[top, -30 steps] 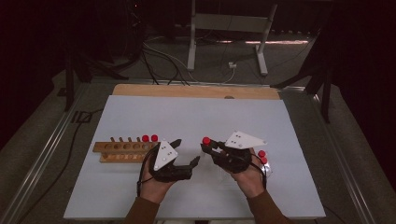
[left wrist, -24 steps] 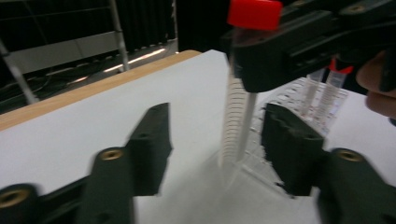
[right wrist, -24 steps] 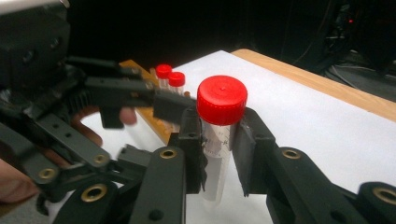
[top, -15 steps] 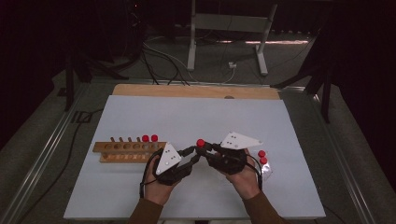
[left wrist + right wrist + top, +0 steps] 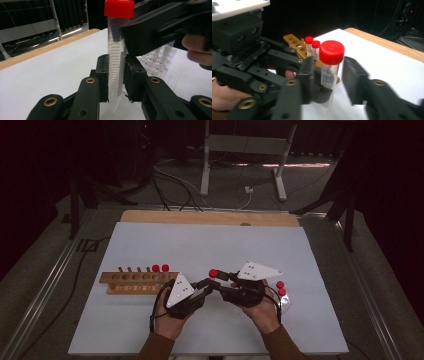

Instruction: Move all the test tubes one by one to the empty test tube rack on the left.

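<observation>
A clear graduated tube with a red cap [image 5: 213, 273] stands upright between my two hands, just above the white table. My left gripper [image 5: 209, 285] is shut on it: in the left gripper view its pads [image 5: 103, 75] press the tube [image 5: 115, 62] low on its body. My right gripper [image 5: 221, 281] faces it from the other side. Its jaws have just been opening and stand apart from the tube [image 5: 329, 72] in the right gripper view, around it without pressing. The right gripper's black body [image 5: 162, 27] looms beside the cap.
A wooden rack [image 5: 132, 283] lies left of my hands, with two red-capped tubes [image 5: 160, 268] at its right end and several vacant holes. A clear plastic rack [image 5: 284, 299] with two red-capped tubes [image 5: 280, 287] sits by my right hand. The white board [image 5: 210, 245] stretches beyond.
My left gripper swung in toward the right one and closed on the tube that the right gripper held. The right jaws then spread off the tube.
</observation>
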### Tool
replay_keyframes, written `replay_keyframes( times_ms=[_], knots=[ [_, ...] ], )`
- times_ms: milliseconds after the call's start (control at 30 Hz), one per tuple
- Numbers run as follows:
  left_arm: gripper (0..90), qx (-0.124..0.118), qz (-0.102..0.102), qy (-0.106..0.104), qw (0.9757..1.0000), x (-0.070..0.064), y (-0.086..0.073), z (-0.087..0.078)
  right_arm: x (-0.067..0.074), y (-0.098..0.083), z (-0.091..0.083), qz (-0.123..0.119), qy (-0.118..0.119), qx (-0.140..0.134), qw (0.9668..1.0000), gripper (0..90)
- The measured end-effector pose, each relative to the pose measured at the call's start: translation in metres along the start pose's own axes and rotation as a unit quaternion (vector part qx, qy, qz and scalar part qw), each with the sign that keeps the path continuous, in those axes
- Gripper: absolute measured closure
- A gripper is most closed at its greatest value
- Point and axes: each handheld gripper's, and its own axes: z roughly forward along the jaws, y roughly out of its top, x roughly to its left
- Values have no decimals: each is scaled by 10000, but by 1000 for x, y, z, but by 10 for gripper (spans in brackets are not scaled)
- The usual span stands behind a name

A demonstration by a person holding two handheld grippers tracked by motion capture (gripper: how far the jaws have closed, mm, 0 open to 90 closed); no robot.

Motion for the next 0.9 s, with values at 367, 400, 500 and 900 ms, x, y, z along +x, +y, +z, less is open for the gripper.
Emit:
replay_keyframes(
  times_ms=[367, 400, 500, 900],
  knots=[
    [761, -47, -205, 276, 9994, 16, 0, -11, -13, 0, -14, 57, -356, -24, 9993, 145],
    [761, -51, -218, 293, 9993, 17, 0, -13, -14, 0, -16, 60, -401, -27, 9992, 142],
    [761, -69, -284, 334, 9990, 22, 1, -17, -21, 0, -25, 54, -552, -28, 9985, 105],
    [761, -134, -425, 546, 9975, 40, 3, -34, -51, -5, -67, 155, -1162, -83, 9931, 10]
  ],
)
